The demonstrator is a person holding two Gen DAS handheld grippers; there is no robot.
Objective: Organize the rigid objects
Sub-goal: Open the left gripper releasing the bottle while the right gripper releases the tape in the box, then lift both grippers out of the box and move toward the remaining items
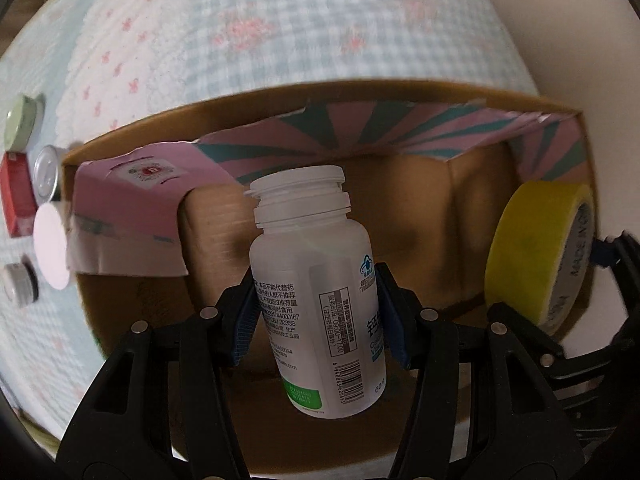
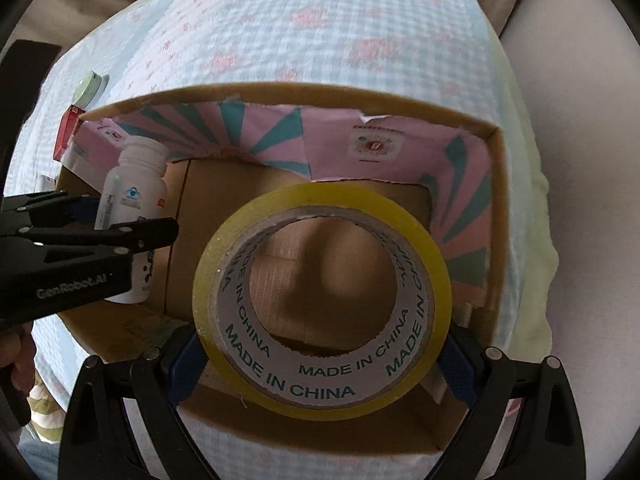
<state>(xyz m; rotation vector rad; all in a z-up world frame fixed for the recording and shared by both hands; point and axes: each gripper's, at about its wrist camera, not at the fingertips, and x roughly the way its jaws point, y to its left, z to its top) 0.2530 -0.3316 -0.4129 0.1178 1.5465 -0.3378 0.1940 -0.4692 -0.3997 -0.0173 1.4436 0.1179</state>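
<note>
Pale blue checked bedding (image 1: 280,40) with pink flowers fills the background of both views, and an open cardboard box (image 1: 560,106) lies on it, its flaps lined with pink and teal paper.

At the far left of the left wrist view, outside the box on the bedding, sit a pale green lidded jar (image 1: 22,122), a red packet (image 1: 18,194), a silver can (image 1: 47,174), a round white lid (image 1: 51,246) and a small white capped jar (image 1: 18,284).

Centre frame, the left gripper (image 1: 316,316) has its jaws closed narrowly on the body of a white pill bottle (image 1: 316,280), blue pads pressing both sides. The bottle hangs over the left part of the box's inside, cap pointing away from the camera.

In the right wrist view the right gripper (image 2: 322,350) holds a roll of yellow tape (image 2: 322,298), jaws spread wide across the roll's outer rim, the blue pads against both sides. The roll hangs over the middle of the box, its core facing the camera and reading "MADE IN CHINA". Whether either item touches the box floor cannot be told.
</note>
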